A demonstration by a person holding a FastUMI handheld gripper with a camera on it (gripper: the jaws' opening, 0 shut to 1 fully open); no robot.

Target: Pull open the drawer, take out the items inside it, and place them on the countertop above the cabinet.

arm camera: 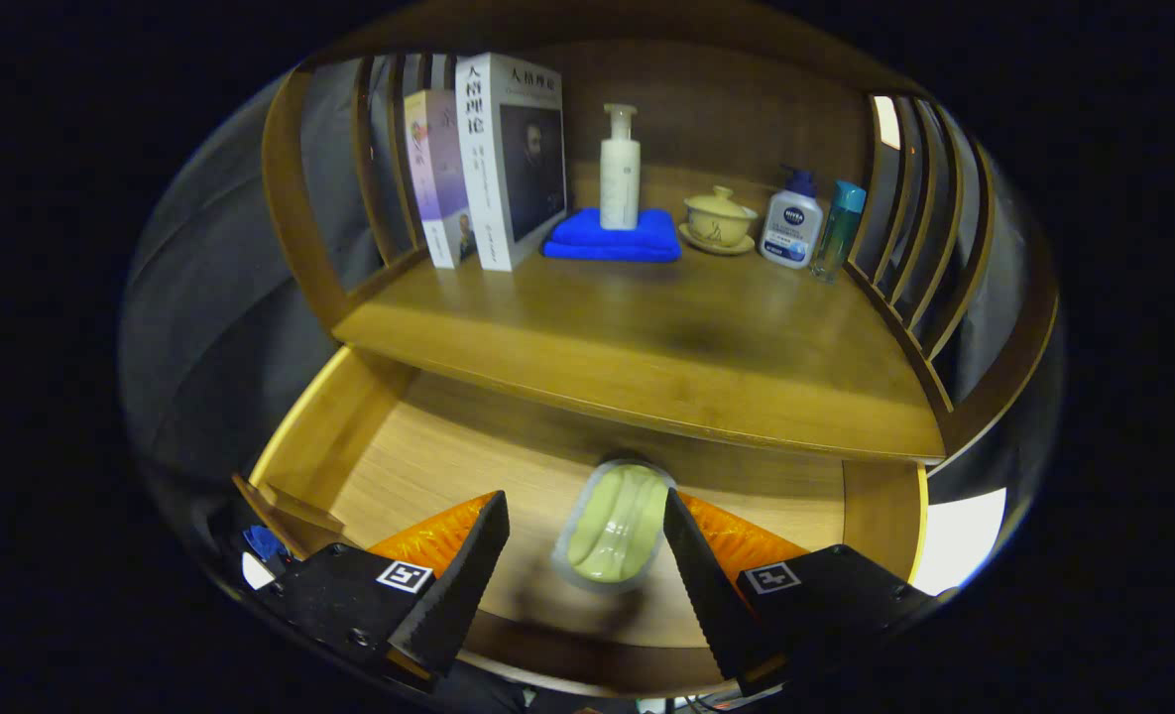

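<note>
The wooden drawer (349,446) is pulled out below the countertop (666,347). On its floor lies a clear oval packet with pale yellow-green contents (617,524), partly tucked under the countertop's front edge. My gripper (587,565) hangs over the drawer, open, its black fingers (468,575) on either side of the packet and slightly above it, not touching it. The orange finger backs show behind the pads.
At the back of the countertop stand two books (493,159), a white pump bottle (620,169) on a folded blue cloth (612,238), a lidded yellow cup on a saucer (718,220), a white lotion bottle (791,230) and a teal bottle (838,230). Slatted wooden sides (919,268) flank the counter.
</note>
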